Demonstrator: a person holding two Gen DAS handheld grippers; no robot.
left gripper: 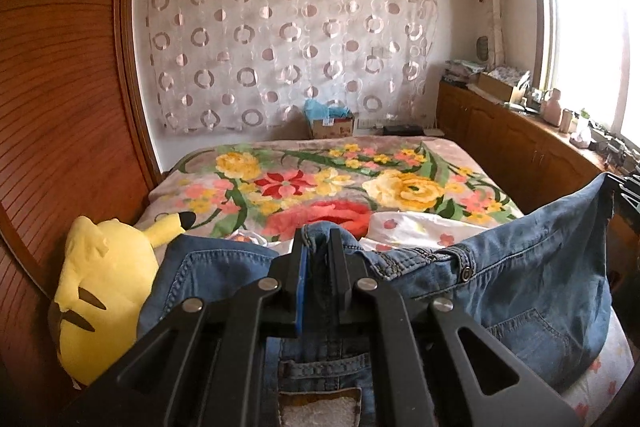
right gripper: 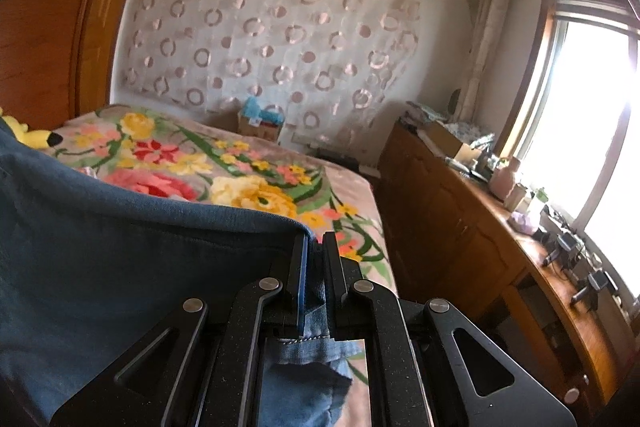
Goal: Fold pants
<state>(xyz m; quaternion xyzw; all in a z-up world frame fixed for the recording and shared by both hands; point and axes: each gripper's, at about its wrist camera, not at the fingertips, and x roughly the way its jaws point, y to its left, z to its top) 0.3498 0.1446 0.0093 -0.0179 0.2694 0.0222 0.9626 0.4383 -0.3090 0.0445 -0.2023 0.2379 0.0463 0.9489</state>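
Observation:
A pair of blue denim pants (left gripper: 532, 267) hangs lifted above the bed, held by both grippers. My left gripper (left gripper: 318, 239) is shut on the waistband, with the fabric bunched between its two black fingers. The denim stretches from there up to the right, where the right gripper (left gripper: 624, 187) shows at the frame edge. In the right wrist view my right gripper (right gripper: 316, 247) is shut on a hem edge of the pants (right gripper: 120, 259), which drape away to the left and hide the near part of the bed.
The bed carries a floral blanket (left gripper: 328, 179). A yellow plush toy (left gripper: 100, 287) lies at its left by the wooden headboard (left gripper: 60, 107). A wooden cabinet (right gripper: 460, 227) with clutter runs along the right under the window. A cardboard box (left gripper: 330, 121) stands at the far wall.

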